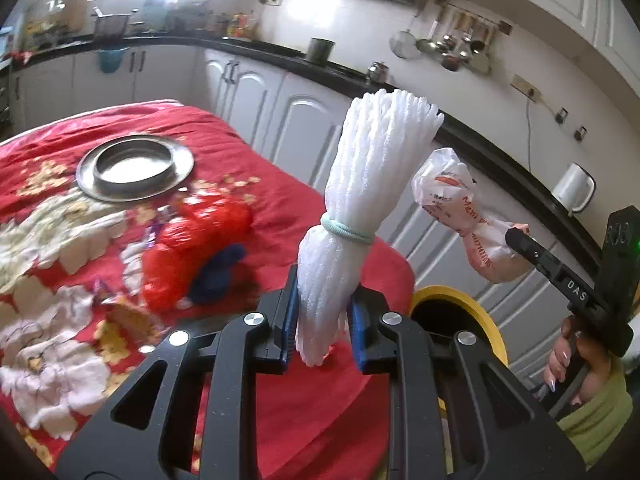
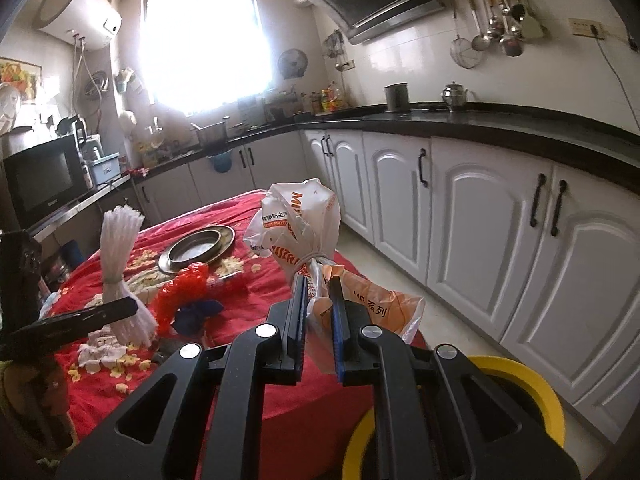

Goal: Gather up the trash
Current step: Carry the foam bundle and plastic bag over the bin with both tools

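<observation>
Foam netting (image 1: 360, 216), a white bundle tied at its waist with a pale green band (image 1: 347, 232), stands upright in the left gripper (image 1: 324, 330), whose blue-padded jaws are clamped on the bundle's lower end. In the right wrist view the right gripper (image 2: 320, 332) is closed on the knotted neck of a white and orange printed plastic bag (image 2: 298, 226), the bag's body rising above the pads and a loose orange flap hanging to the right. Just below and to the right of both tools sits a bin with a yellow rim (image 2: 532, 380), beside the edge of the table. Farther out on the red floral tablecloth (image 1: 248, 148) lie a red mesh net (image 1: 188, 256) and a dark blue scrap (image 1: 218, 274) touching it, blurred in the left view. Beyond them rests a round metal plate (image 1: 134, 168). White cabinets (image 2: 472, 216) under a black countertop (image 2: 500, 124) line the far wall.
</observation>
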